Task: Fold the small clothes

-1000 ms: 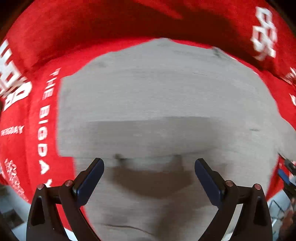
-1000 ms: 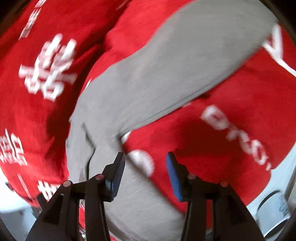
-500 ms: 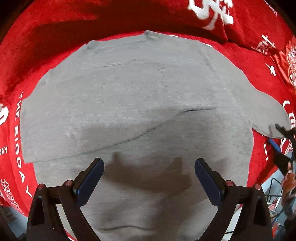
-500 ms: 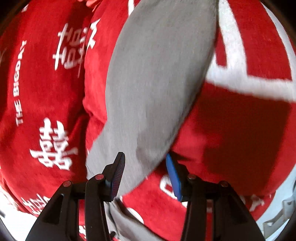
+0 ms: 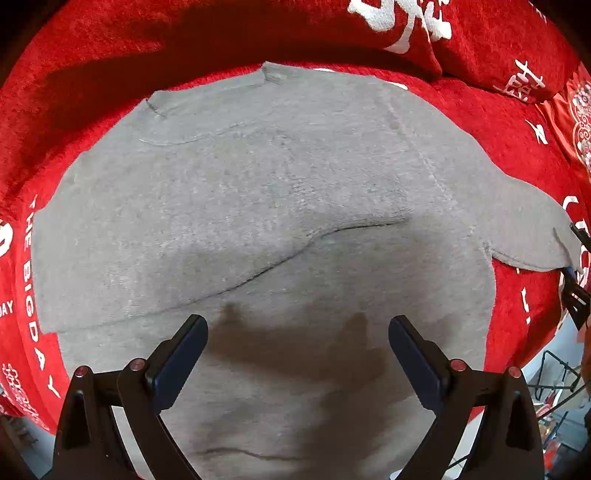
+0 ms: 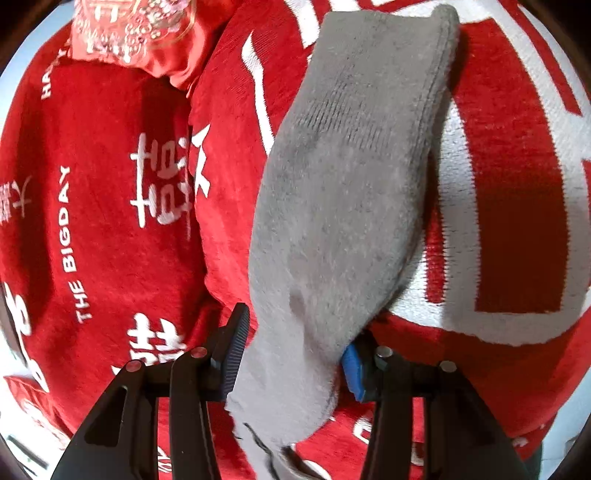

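A small grey knit sweater (image 5: pixel 266 192) lies flat on a red blanket (image 5: pixel 110 66), with its left sleeve folded across the body. My left gripper (image 5: pixel 295 350) hovers wide open and empty above the sweater's lower part. The right sleeve (image 6: pixel 347 206) stretches away from the body, cuff at the far end. My right gripper (image 6: pixel 291 354) has its jaws around that sleeve, the cloth passing between the pads. The sleeve end and that gripper also show at the right edge of the left wrist view (image 5: pixel 535 240).
The red blanket has white characters and "THE BIGDAY" print (image 6: pixel 74 243). A shiny red embroidered cloth (image 6: pixel 133 33) lies at the far edge. Beyond the blanket's right edge a wire rack (image 5: pixel 554 373) stands on a pale floor.
My left gripper pulled back, so more of the sweater shows. My right gripper turned along the right sleeve and now has the sleeve between its pads.
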The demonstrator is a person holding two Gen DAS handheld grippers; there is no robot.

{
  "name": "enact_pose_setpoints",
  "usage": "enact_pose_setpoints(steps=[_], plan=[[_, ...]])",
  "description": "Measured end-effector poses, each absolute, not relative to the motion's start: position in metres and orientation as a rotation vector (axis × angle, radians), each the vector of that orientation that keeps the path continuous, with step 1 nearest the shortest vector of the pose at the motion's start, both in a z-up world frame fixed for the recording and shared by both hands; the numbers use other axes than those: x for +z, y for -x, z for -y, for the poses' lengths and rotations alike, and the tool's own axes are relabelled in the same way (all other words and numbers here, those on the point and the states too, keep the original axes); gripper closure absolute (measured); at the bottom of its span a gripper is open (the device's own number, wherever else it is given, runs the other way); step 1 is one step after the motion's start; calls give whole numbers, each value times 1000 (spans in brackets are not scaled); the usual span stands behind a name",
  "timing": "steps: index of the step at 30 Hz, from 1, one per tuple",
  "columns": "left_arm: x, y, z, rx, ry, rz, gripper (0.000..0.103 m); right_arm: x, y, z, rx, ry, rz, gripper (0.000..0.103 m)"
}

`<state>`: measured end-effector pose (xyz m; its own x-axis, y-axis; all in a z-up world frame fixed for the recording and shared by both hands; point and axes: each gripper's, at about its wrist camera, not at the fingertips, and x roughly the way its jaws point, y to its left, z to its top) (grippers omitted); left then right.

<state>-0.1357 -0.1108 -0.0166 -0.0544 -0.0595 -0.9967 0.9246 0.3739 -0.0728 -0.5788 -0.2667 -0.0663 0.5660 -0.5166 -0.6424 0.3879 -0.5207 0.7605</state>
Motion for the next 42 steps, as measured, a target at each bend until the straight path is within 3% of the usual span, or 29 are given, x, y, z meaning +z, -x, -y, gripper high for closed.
enact_pose_setpoints(steps=[4,6,7,8,17,24,32,42], plan=[[-17,138,114,-990,-864,-1351,4,-72,579,267,-1083,-1837,161,53],[-16,139,116,-992,-870,-1335,4,-75,580,267,-1075,-1868,175,66],[-16,138,116,-994,-872,-1333,4,-77,580,267,-1065,-1877,185,86],[-16,137,116,-992,-873,-1333,4,-78,580,267,-1046,-1882,195,95],[-23,127,122,-965,-877,-1347,4,-50,545,286,-860,-1752,181,95],[-17,108,115,-963,-866,-1333,4,-7,464,306,-636,-1611,40,95],[-6,76,94,-895,-817,-1304,4,24,301,295,-434,-1333,-411,95],[-12,30,63,-789,-750,-1340,4,-57,167,243,-422,-1327,-847,90]])
